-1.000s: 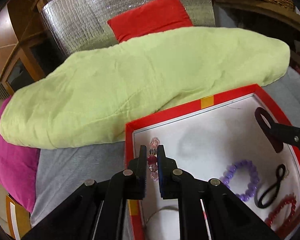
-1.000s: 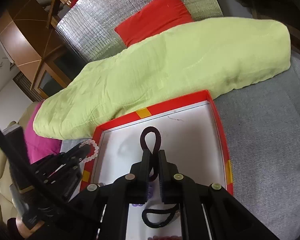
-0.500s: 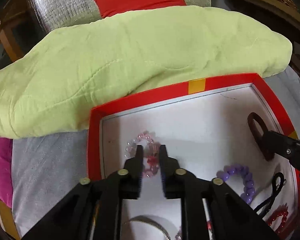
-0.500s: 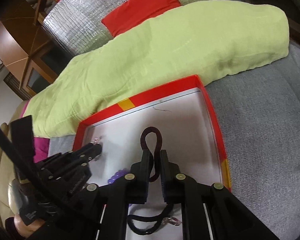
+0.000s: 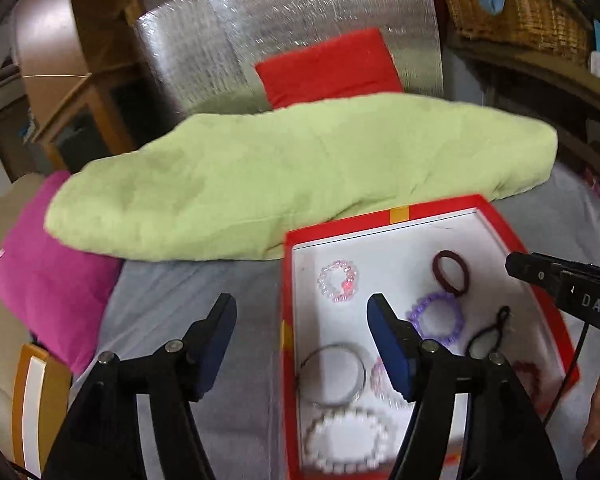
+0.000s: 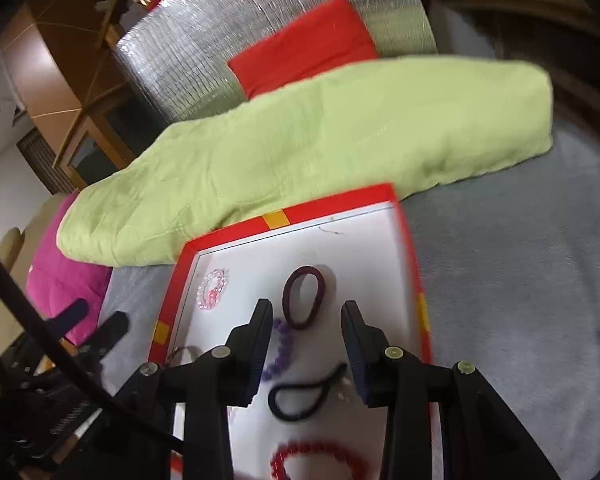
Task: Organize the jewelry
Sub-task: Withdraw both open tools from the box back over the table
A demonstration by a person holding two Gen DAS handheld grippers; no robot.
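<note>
Now, tray: we are working over a red-rimmed tray (image 5: 440, 209) with a white floor, sitting on grey fabric (image 6: 520, 280) beside a green cushion (image 5: 300, 176).
Tray contents: a pink bead bracelet (image 5: 338, 282), a maroon hair tie (image 6: 303, 297), a purple bead bracelet (image 5: 436, 316), a black hair tie (image 6: 304, 394), a metal bangle (image 5: 334, 374), a white bead bracelet (image 5: 346, 444) and a red bead bracelet (image 6: 320, 460) are all lying inside.
Left gripper (image 5: 300, 316): we are opening its jaws; nothing is between them.
Right gripper (image 6: 306, 318): we are opening its jaws, which are straddling the maroon hair tie without touching it.
</note>
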